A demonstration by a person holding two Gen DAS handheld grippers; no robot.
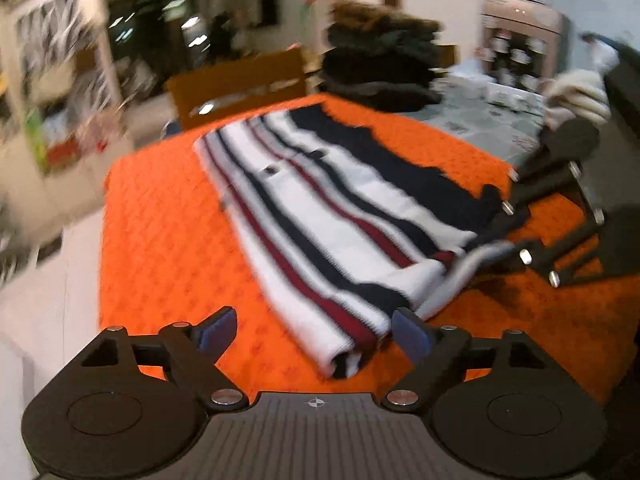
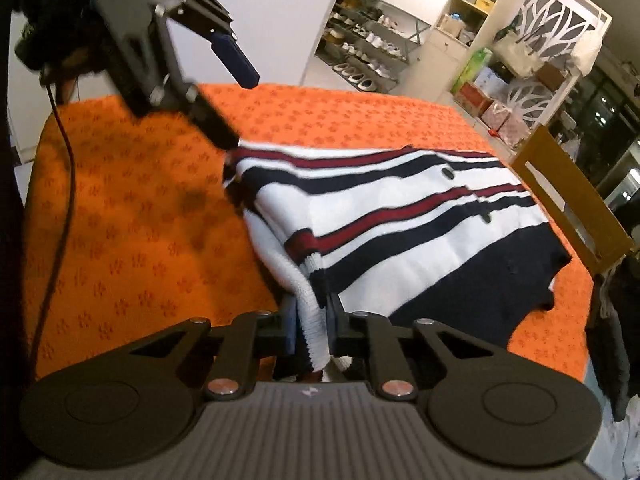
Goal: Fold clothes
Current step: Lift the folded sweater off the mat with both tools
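Cardigan (image 2: 400, 216), striped and buttoned, lies partly folded on the orange cloth (image 2: 140, 220), right gripper (image 2: 312, 320) clamping its white edge, left gripper (image 1: 312, 330) spread wide, a further fold seemingly left.

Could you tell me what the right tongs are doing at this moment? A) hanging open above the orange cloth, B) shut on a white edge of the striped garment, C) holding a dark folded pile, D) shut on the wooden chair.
B: in the right wrist view the right tongs pinch a white ribbed edge of the striped garment, which lies on the orange cloth.
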